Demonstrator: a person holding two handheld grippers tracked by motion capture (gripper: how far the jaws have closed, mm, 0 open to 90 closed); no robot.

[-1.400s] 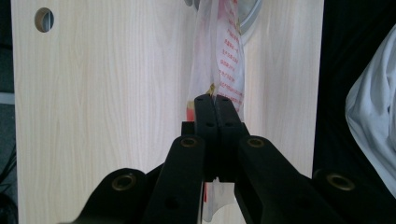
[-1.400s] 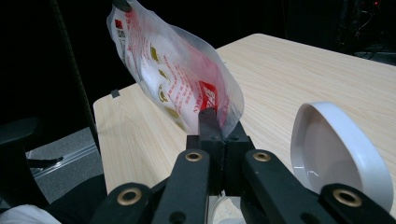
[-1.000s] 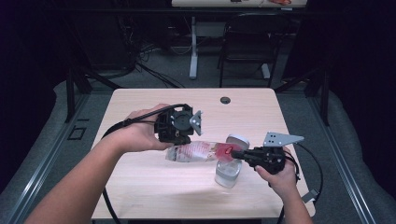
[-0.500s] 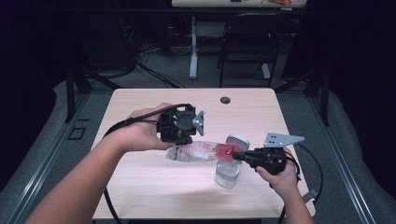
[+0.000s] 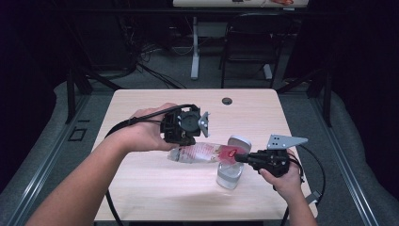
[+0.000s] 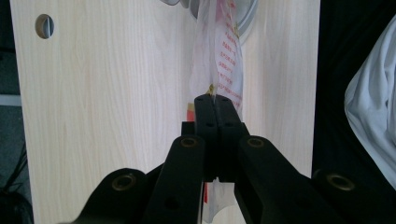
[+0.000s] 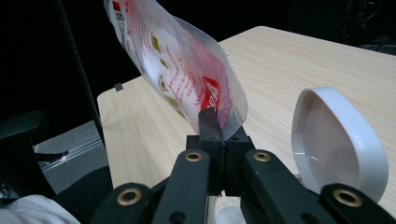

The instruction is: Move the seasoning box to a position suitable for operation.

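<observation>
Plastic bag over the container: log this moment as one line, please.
left gripper: shut on plastic bag | right gripper: shut on plastic bag | bag stretched between them above open-lidded container | table

bag (image 5: 200, 153): clear plastic, red print and small yellow marks, partly crumpled
bag pose: stretched roughly level above the table, pinched at both ends
container (image 5: 229, 175): small, translucent, upright on the table under the bag's right end
lid (image 5: 238, 141): white, round, flipped open, tilted up

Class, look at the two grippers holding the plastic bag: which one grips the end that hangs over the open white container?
The right gripper. Its end of the plastic bag sits above the white container with the raised lid; the left gripper holds the far end.
</observation>
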